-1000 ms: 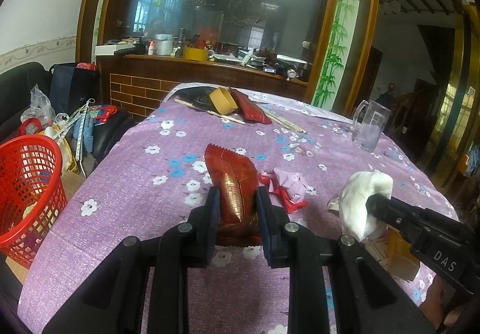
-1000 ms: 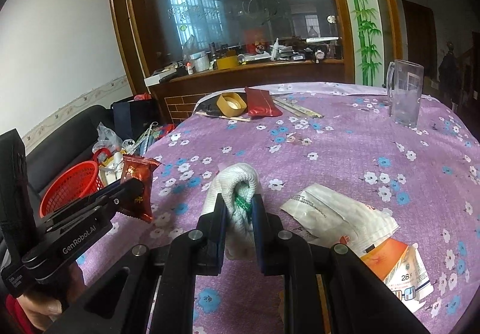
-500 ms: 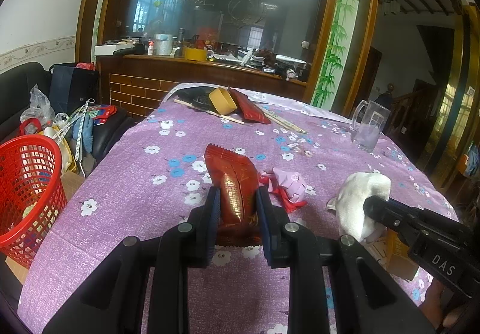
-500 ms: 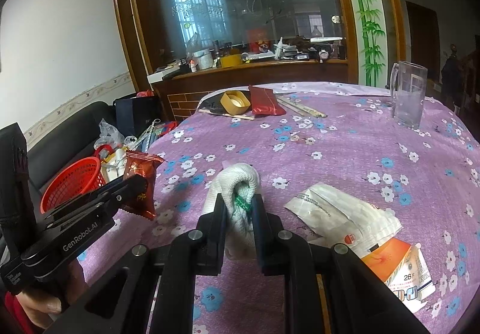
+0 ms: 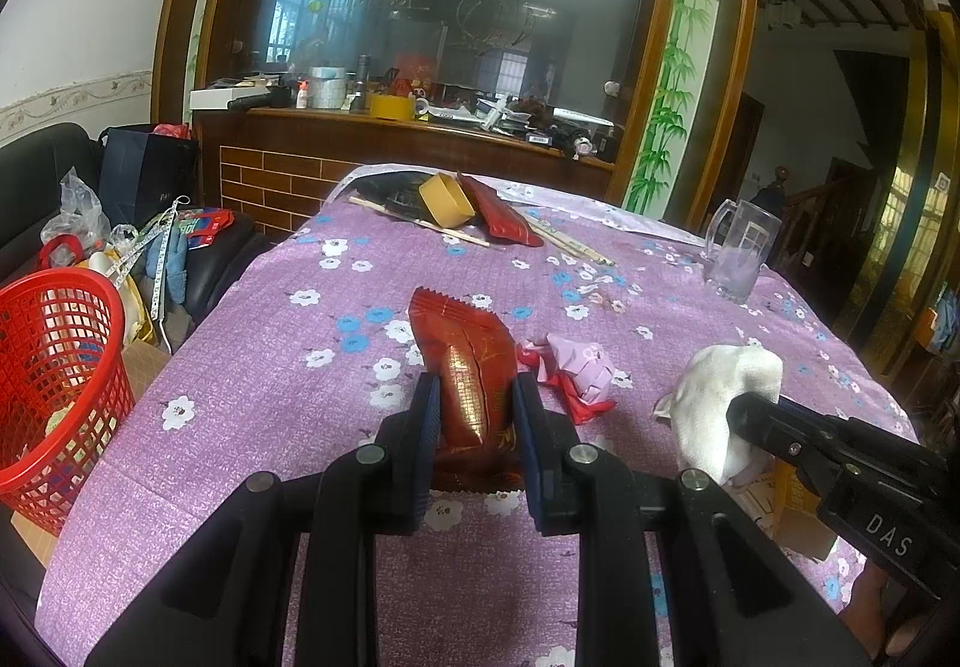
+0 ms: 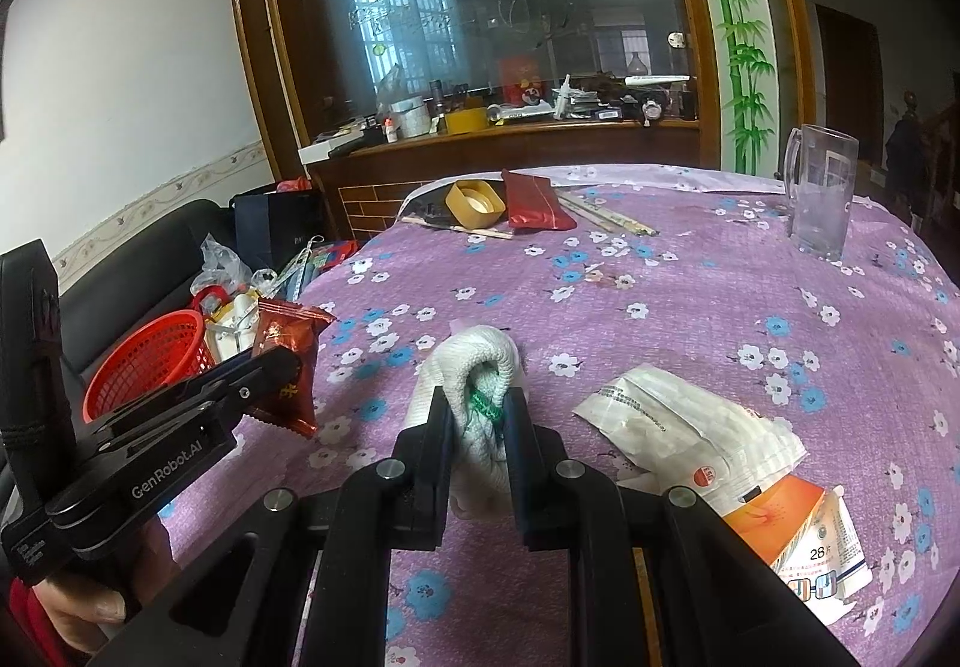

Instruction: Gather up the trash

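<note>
Trash is held in both tongs above the worktop (image 5: 252,367), which wears a purple flowered cloth. The left tongs (image 5: 474,427) are clamped on a red snack wrapper (image 5: 471,361), gripped near its lower end so that most of the pack stands up and forward of the pads. The right tongs (image 6: 477,433) are clamped on a white cloth wad (image 6: 474,367) with a green band showing between the pads.

Landmark: the red basket (image 5: 54,385) sits off the worktop's left edge, lower than the cloth surface. The wrapper is nearer the basket than the wad is.

Recommended procedure for the step in hand, judged from this layout:
1. Keep both tongs clamped while carrying; the wrapper is slick foil and may slip if pressure eases.
2. Bring the wrapper over the basket opening first, inside the rim, before parting the tongs.
3. Follow with the wad, passing behind the left tongs to avoid a clash.
4. Release low over the opening; both items are light and could drift past the rim.

Remaining items away from the basket include a crumpled pink paper (image 5: 579,373), a white packet (image 6: 690,427) and an orange carton (image 6: 798,535). The glass mug (image 6: 819,193) is probably not trash.
</note>
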A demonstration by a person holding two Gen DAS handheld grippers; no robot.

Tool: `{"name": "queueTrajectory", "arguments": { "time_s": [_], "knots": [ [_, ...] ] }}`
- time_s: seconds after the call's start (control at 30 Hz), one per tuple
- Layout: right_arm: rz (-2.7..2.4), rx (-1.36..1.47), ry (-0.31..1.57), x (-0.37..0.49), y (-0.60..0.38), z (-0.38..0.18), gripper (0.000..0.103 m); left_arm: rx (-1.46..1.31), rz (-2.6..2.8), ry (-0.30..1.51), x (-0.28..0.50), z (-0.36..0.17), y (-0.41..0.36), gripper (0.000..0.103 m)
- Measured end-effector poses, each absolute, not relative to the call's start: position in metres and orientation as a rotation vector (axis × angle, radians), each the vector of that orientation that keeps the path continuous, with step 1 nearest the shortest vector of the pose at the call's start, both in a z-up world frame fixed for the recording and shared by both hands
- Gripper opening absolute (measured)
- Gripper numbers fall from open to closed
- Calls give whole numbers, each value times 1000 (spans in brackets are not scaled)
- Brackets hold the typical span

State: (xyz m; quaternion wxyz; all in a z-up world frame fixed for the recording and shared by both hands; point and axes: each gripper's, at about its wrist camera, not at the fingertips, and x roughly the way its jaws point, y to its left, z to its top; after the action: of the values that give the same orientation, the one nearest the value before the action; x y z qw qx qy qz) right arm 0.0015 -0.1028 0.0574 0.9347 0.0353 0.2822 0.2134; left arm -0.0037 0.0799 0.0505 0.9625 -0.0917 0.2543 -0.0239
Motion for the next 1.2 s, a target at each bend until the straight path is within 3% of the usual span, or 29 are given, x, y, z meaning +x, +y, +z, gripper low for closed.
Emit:
{"name": "queueTrajectory", "arguments": {
  "time_s": [1.2],
  "knots": [
    [442, 82, 603, 7, -106, 53, 18, -195, -34, 550, -1, 40, 84, 23]
  ]
}}
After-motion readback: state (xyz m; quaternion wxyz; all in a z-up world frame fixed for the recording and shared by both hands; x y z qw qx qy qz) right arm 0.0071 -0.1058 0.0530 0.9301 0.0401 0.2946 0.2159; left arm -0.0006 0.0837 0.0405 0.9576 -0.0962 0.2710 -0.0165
